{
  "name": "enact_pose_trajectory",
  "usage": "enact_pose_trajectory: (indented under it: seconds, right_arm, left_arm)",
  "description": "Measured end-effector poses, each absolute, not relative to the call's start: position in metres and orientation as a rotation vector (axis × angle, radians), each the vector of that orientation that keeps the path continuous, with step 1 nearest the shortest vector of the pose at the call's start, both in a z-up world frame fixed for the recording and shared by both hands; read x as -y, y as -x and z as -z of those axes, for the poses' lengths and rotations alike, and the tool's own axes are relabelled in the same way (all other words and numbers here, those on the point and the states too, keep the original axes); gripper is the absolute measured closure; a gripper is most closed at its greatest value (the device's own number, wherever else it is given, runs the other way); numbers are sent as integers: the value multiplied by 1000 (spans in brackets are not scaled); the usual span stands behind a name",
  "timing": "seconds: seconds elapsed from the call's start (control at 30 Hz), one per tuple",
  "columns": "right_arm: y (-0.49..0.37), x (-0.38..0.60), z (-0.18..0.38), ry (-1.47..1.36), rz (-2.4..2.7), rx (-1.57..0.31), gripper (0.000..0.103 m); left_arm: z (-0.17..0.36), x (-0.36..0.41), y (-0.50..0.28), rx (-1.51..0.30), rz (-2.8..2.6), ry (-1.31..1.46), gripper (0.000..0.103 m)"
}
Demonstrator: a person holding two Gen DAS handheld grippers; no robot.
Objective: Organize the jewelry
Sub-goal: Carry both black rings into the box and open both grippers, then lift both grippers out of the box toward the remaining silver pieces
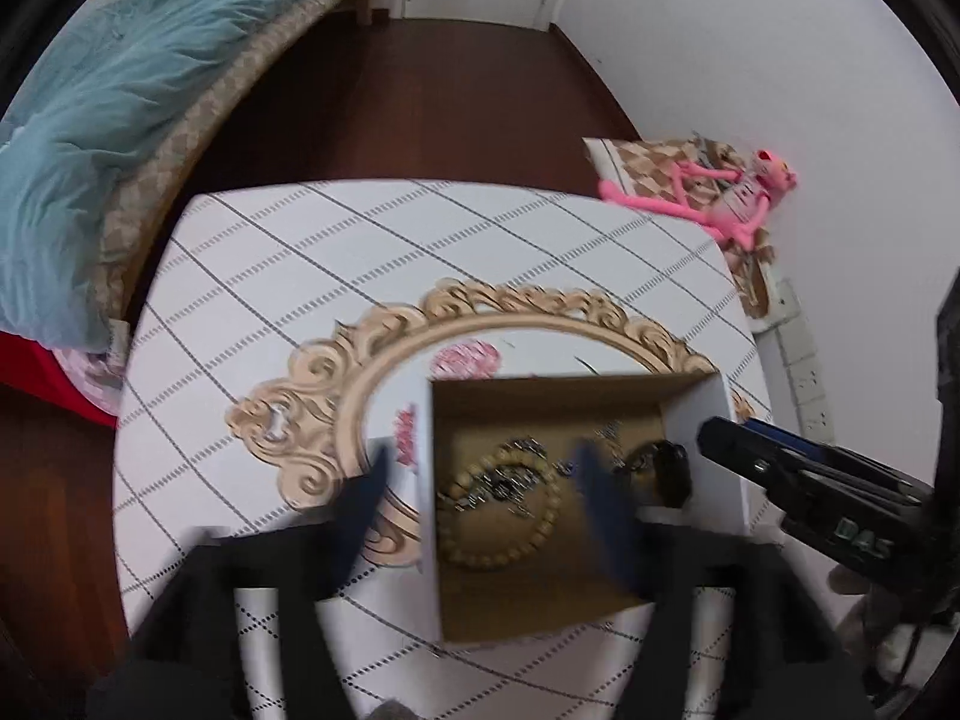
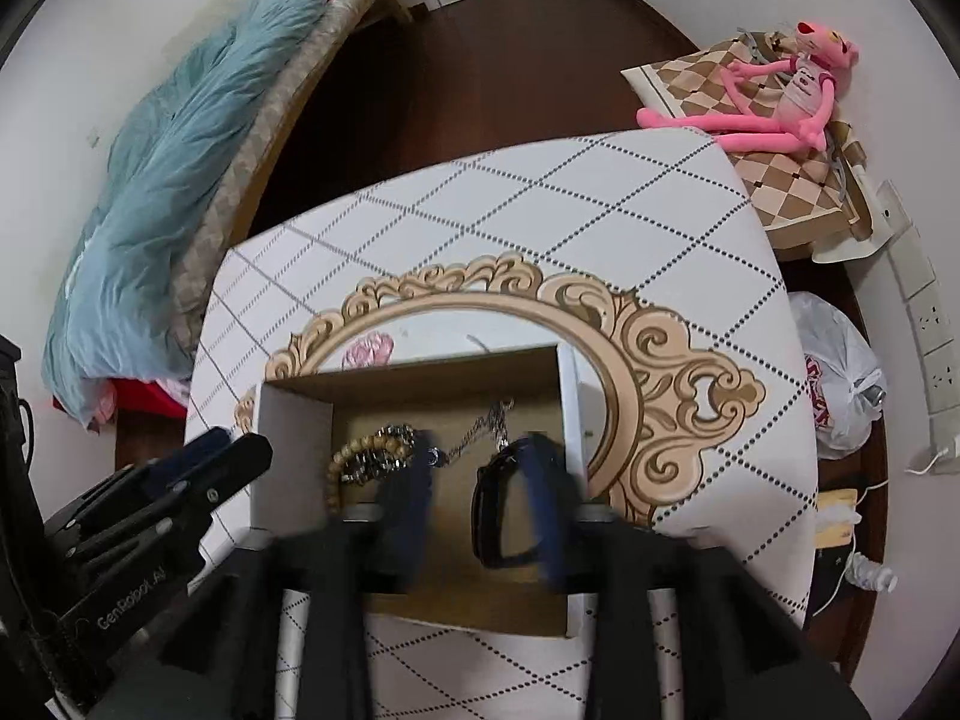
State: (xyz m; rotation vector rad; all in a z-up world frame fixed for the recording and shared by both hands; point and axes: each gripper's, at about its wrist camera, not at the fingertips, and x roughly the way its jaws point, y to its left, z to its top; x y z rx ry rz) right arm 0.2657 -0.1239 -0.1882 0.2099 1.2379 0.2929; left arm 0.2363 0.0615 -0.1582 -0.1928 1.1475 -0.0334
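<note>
Blurred dark fingers of the left gripper (image 1: pixel 480 516) fill the foreground of the left wrist view; its jaws stand wide apart with nothing pressed between them, 1 finger over the bench beside the box and the other over the box interior. Right gripper (image 2: pixel 480 516) is likewise blurred in its own view, jaws parted to a moderate gap above the box, gripping nothing.

Largest to smallest:

1. Bed with a light blue blanket (image 1: pixel 120 138), at the left, beyond the bench, on a dark wooden floor (image 2: pixel 480 60).
2. Bench (image 2: pixel 540 210), white with a dotted diamond grid and a printed ornate gold oval frame (image 2: pixel 660 372).
3. Cardboard box (image 1: pixel 702 450), open-topped, white outside and brown inside, standing on the bench over the oval frame. All jewelry in view lies on its floor.
4. Pink plush toy (image 2: pixel 780 102), lying on a checked brown cushion at the far right, off the bench.
5. White plastic bag (image 2: pixel 840 372), on the floor to the right of the bench.
6. Black band (image 2: pixel 498 516), a loop resembling a watch or bracelet, in the right part of the box, just beside the right gripper's finger.
7. Wooden bead bracelet (image 1: pixel 498 510), a tan ring in the left part of the box, with a darker metallic bracelet (image 1: pixel 510 480) lying inside it.
8. Thin chain necklace (image 2: pixel 486 420), toward the box's far wall, between the beads and the black band.
</note>
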Motion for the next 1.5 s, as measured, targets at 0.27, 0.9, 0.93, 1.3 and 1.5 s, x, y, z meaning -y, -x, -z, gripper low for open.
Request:
enact_pose_trajectory:
  seconds: [0.27, 0.9, 0.93, 1.3, 1.5]
  right_arm:
    - [-251, 129, 174, -145, -241, -1178, 51]
    - [-187, 119, 169, 126, -50, -1093, 2]
    - [-184, 120, 165, 122, -49, -1085, 2]
    - [-139, 129, 103, 97, -29, -947, 2]
    - [-122, 129, 81, 90, -28, -904, 2]
  left_arm:
    - [158, -77, -223, -1122, -53, 153, 4]
    - [149, -63, -169, -1044, -126, 50, 0]
    - [147, -62, -167, -1035, -127, 49, 0]
    - [89, -60, -123, -900, -130, 69, 0]
    - [78, -59, -114, -875, -119, 74, 0]
